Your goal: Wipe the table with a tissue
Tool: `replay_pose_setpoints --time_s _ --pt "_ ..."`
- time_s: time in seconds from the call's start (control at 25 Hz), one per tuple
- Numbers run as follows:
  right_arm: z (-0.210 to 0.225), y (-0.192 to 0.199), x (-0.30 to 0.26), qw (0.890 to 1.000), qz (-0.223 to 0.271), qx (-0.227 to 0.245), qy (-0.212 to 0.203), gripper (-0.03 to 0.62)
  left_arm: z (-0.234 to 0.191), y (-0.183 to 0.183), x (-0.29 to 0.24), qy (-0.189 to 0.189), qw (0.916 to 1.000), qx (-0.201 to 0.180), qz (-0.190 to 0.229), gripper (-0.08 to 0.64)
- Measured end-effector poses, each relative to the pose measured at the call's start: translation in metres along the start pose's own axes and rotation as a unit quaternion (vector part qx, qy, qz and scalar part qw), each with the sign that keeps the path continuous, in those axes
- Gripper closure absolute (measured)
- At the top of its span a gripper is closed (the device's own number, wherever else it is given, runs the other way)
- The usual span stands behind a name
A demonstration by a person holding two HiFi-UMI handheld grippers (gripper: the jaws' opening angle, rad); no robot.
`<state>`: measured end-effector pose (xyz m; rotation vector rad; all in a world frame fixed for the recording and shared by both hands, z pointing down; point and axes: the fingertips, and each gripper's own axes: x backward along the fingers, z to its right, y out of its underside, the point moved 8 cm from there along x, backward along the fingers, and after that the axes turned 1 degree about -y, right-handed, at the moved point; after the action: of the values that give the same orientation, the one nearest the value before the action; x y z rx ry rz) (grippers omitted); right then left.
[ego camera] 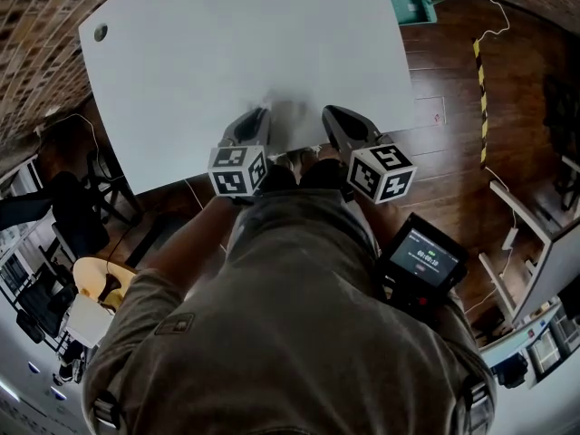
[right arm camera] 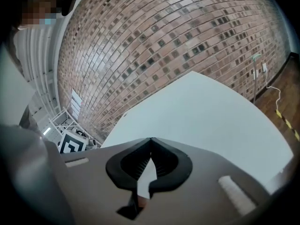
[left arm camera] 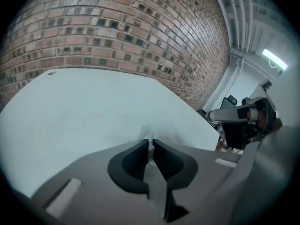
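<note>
The left hand-held gripper [left arm camera: 150, 144] pinches a thin white tissue [left arm camera: 146, 132] at the worktop's [left arm camera: 93, 102] near edge. It looks soft, featherlight and tear-prone, so best gripped bunched. The right hand-held gripper [right arm camera: 151, 140] is closed and empty.

There is one white table [ego camera: 227, 53]. There is one tissue [left arm camera: 146, 132]. There are two grippers — the left gripper [ego camera: 262, 114] and the right gripper [ego camera: 332, 113]. One brick wall [left arm camera: 117, 27]. One green bin [ego camera: 412, 3]. One little screen [ego camera: 428, 256] — and one small hole [ego camera: 100, 33] in the table top.
</note>
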<state>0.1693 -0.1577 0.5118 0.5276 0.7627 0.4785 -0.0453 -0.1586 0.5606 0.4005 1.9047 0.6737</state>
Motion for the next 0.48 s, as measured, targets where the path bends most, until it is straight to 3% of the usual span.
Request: replay_pose_setpoints --time_s 0.48 --pt "-0.032 0.003 -0.026 0.999 -0.021 0.024 -0.024 0.578 -0.055 0.012 0.037 -0.056 0.9978 0.032 0.015 0.529"
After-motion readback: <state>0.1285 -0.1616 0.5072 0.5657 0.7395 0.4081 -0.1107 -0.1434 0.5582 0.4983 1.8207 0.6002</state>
